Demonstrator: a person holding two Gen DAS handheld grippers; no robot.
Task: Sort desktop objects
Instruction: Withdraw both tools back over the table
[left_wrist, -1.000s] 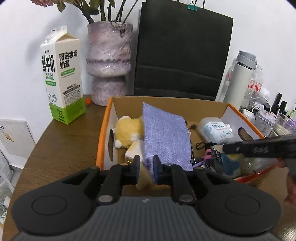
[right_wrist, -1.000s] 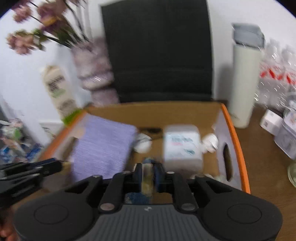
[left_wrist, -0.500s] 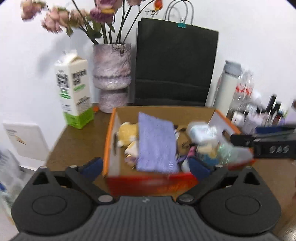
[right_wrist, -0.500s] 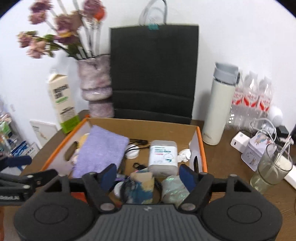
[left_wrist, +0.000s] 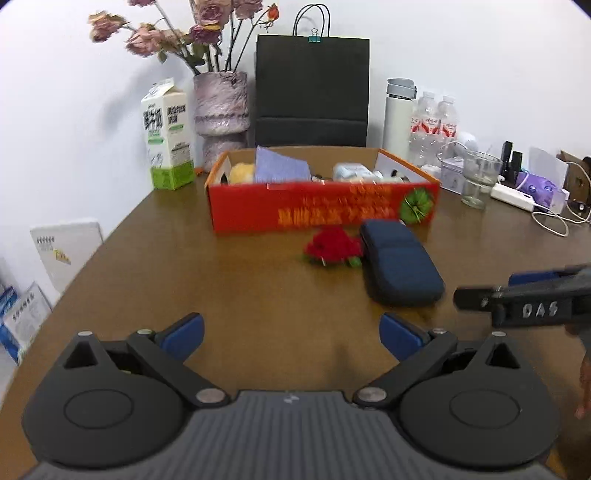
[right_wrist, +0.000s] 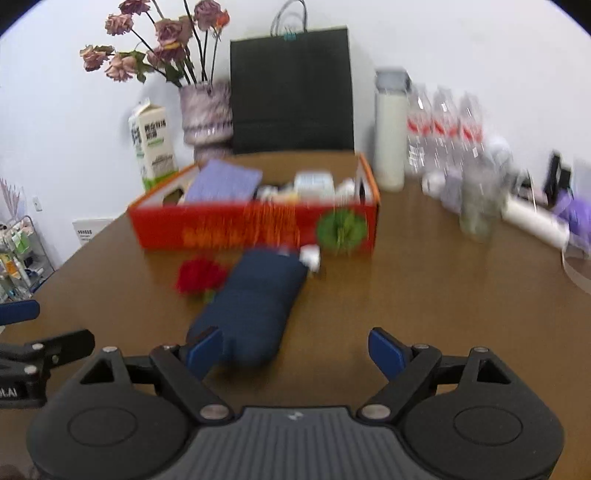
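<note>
An orange cardboard box (left_wrist: 321, 206) (right_wrist: 255, 229) stands mid-table and holds a purple cloth (left_wrist: 281, 168), a yellow plush toy (left_wrist: 242, 172) and several small items. In front of it lie a red fabric flower (left_wrist: 332, 249) (right_wrist: 201, 277) and a dark blue pouch (left_wrist: 400, 267) (right_wrist: 255, 306). My left gripper (left_wrist: 291, 332) is open and empty over bare table, well short of the flower. My right gripper (right_wrist: 295, 350) is open and empty, its left finger (right_wrist: 203, 349) just beside the pouch's near end.
A milk carton (left_wrist: 168, 136), a vase of dried roses (left_wrist: 220, 114), a black paper bag (left_wrist: 312, 92) and a white flask (left_wrist: 399, 110) stand behind the box. Water bottles (left_wrist: 436, 122), a glass (left_wrist: 478, 177) and cables (left_wrist: 550, 221) crowd the right.
Both grippers opened, released what they held in the box, and pulled back toward the near table edge. The flower and the pouch have come into view.
</note>
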